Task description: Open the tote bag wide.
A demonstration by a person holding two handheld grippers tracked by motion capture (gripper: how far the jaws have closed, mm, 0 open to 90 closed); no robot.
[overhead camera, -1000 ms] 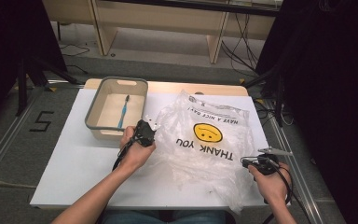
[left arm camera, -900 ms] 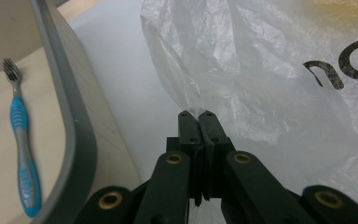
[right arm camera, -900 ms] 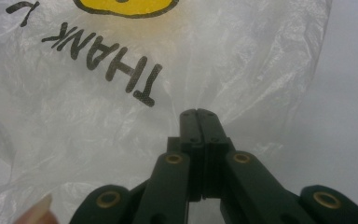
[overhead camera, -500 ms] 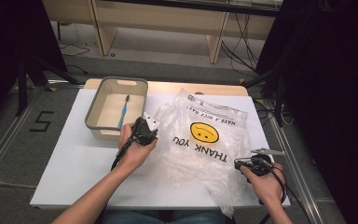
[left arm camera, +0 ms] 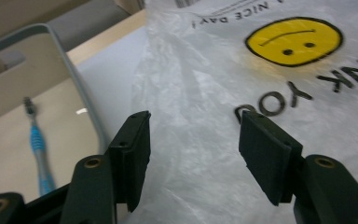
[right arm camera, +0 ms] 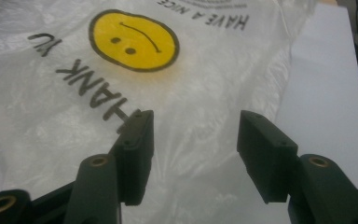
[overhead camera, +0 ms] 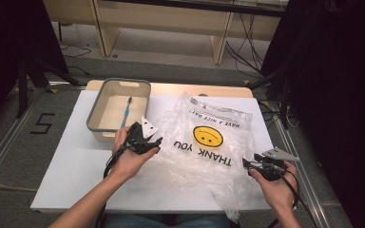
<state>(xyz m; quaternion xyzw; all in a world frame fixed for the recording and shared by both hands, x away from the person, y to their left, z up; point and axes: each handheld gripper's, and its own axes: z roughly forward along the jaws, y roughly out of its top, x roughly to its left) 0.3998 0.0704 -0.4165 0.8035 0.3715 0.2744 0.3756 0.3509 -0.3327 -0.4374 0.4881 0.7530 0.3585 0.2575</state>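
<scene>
a clear plastic bag (overhead camera: 209,142) with a yellow smiley and "thank you" print lies spread on the white table (overhead camera: 71,166). the left gripper (overhead camera: 153,141) sits at the bag's left edge, jaws wide apart over the plastic with nothing between them. the right gripper (overhead camera: 247,164) is at the bag's right edge, jaws likewise wide and empty; whether either touches the film is hard to tell. a grey bin (overhead camera: 105,99) stands just left of the bag, with a blue toothbrush (overhead camera: 125,113) lying inside.
</scene>
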